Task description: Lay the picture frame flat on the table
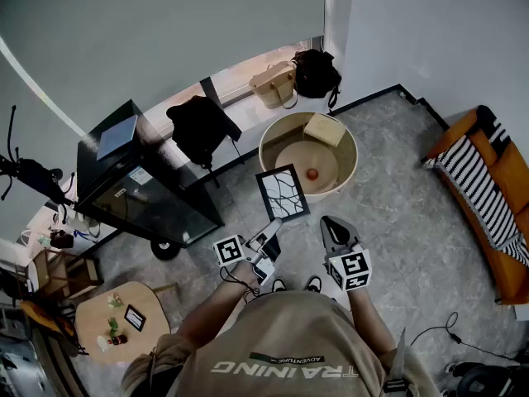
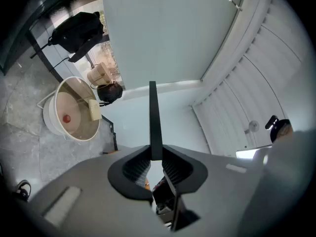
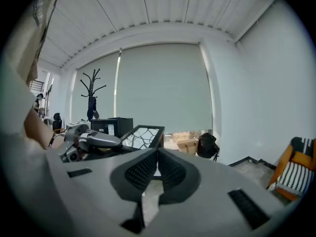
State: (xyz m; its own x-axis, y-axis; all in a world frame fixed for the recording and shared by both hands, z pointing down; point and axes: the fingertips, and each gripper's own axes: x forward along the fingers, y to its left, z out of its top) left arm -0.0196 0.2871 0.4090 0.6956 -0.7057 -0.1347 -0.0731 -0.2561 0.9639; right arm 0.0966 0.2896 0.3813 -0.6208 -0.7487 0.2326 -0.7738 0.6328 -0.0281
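Note:
The black picture frame (image 1: pixel 283 193), with a white cracked-line print, hangs tilted in the air in front of the person. My left gripper (image 1: pixel 273 225) is shut on its lower edge. In the left gripper view the frame (image 2: pixel 153 117) shows edge-on as a thin dark bar rising from between the pads (image 2: pixel 156 157). My right gripper (image 1: pixel 327 222) hangs to the right of the frame, shut with nothing in it, and apart from it. Its own view (image 3: pixel 157 154) shows the frame (image 3: pixel 144 136) to the left. Beyond the frame stands the round beige table (image 1: pixel 350 160) with a raised rim.
On the round table (image 2: pixel 49 120) lie a red ball (image 1: pixel 312 174) and a tan box (image 1: pixel 323 128). A black cabinet (image 1: pixel 136 184) stands at the left. Bags (image 1: pixel 275 83) sit by the window, an orange sofa (image 1: pixel 488 197) at the right, and a small wooden table (image 1: pixel 116 321) at the lower left.

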